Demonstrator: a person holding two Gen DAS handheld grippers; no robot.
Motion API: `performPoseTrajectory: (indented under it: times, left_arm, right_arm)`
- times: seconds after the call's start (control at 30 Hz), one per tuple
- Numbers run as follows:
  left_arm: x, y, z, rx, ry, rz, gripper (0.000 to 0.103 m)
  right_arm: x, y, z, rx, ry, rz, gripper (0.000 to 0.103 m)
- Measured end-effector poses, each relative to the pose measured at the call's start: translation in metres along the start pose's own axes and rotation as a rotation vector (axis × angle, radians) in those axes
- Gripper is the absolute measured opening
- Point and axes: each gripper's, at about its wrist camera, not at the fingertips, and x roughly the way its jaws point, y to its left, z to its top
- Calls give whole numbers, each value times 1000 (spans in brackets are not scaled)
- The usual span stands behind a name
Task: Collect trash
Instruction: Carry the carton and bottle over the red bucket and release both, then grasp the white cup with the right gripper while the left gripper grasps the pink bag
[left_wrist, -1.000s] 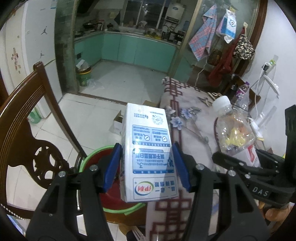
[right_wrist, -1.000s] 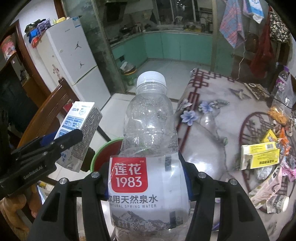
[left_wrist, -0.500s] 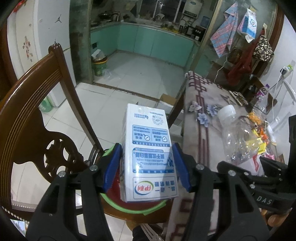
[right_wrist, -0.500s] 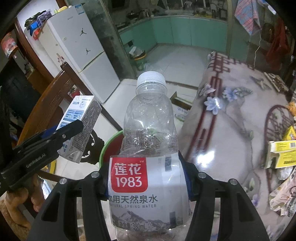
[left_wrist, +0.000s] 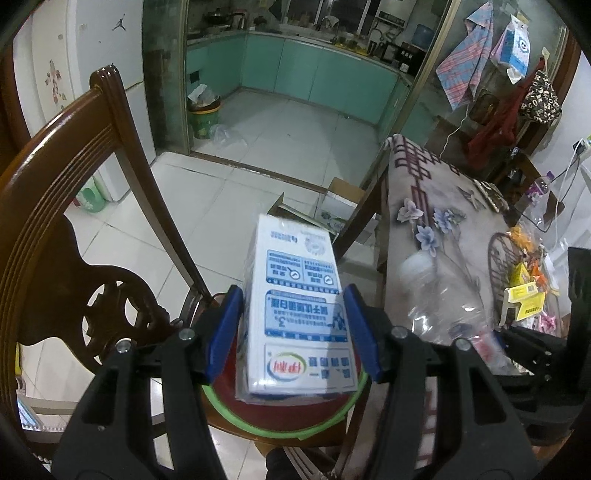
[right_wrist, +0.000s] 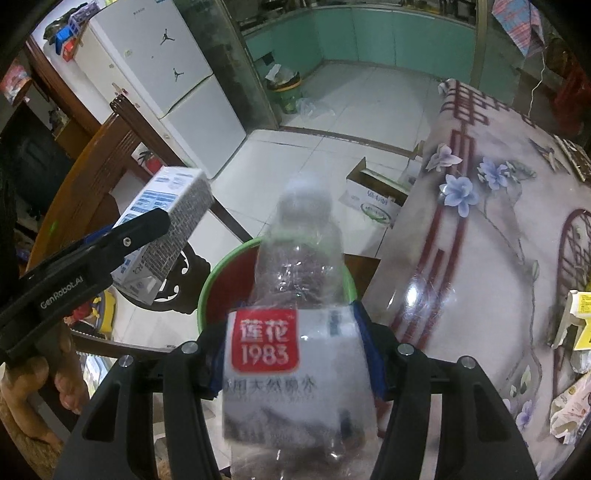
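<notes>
Left gripper (left_wrist: 293, 328) spread, blue pads just off the sides of a white-and-blue rectangular milk carton (left_wrist: 295, 321), printed upside down, blurred, directly above the red plastic bucket with green rim (left_wrist: 325, 424). Right gripper (right_wrist: 295, 354) also parted, jaws flanking a clear crinkled plastic water bottle with red label (right_wrist: 291, 332), white cap smeared by blur, neck over the same bucket (right_wrist: 218, 280). Just right of the bucket, floral-patterned tabletop (right_wrist: 461, 258) with yellow wrappers (left_wrist: 524, 299).

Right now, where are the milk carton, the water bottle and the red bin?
milk carton (left_wrist: 301, 317), left wrist view, on its printed front face.
water bottle (right_wrist: 295, 354), right wrist view, on its red label.
red bin (right_wrist: 229, 273), right wrist view, on its green rim.
</notes>
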Motion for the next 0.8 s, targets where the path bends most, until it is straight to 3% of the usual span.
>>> performPoseTrajectory:
  times: [0.07, 0.1, 0.47, 0.8]
  left_arm:
    - [2, 1, 2, -7, 1, -2, 62]
    - [2, 2, 3, -15, -5, -5, 68]
    - [-13, -8, -6, -6, -18, -9, 68]
    - [-33, -58, -31, 62, -18, -23, 68]
  right_arm:
    - [-1, -1, 1, 13, -11, 10, 83]
    - [-3, -1, 1, 20, -21, 10, 83]
    - [-32, -32, -5, 120, -71, -5, 83]
    - [-71, -74, -39, 183, -127, -44, 84]
